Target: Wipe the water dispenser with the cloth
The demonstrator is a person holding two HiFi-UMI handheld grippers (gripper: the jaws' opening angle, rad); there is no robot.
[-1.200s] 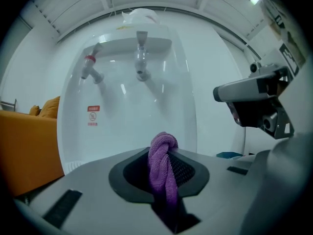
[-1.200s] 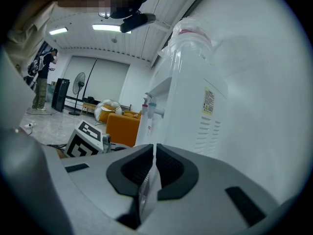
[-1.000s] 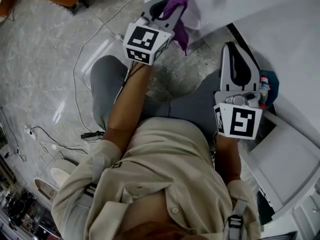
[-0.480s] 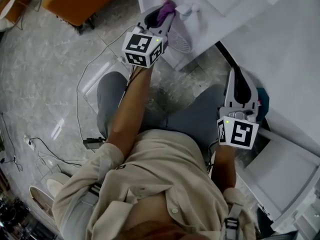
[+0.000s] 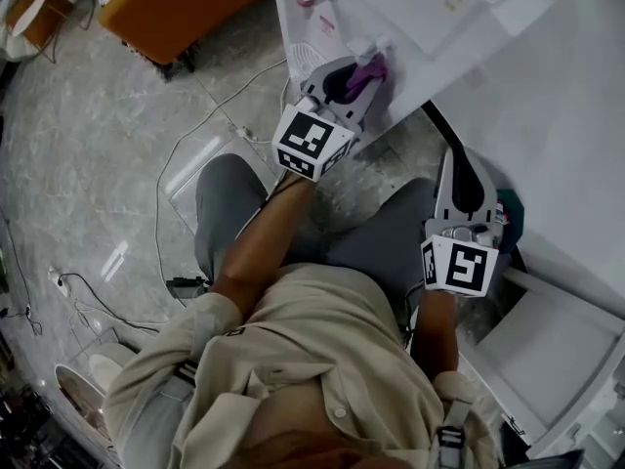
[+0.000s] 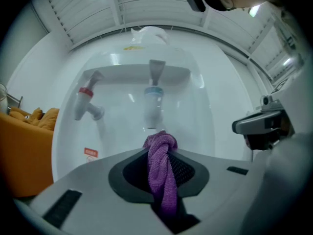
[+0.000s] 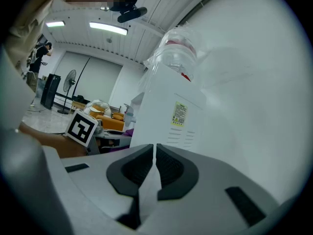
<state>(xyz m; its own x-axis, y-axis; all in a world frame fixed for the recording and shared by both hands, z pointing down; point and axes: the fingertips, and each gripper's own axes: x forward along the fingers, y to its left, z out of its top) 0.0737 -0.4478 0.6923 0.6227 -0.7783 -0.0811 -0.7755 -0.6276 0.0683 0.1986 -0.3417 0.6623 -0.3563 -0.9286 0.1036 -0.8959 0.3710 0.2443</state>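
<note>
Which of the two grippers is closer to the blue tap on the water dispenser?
Left. The left gripper, clamping the purple cloth, sits just in front of the blue tap; the right gripper hangs back along the side of the dispenser, shut and empty.

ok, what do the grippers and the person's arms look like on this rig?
The two are alike. The left gripper and right gripper have light grey shells that taper to black, ribbed jaw pads. Each carries a white cube with black square markers: left cube, right cube. The person wears a beige shirt with short sleeves; the forearms are bare.
</note>
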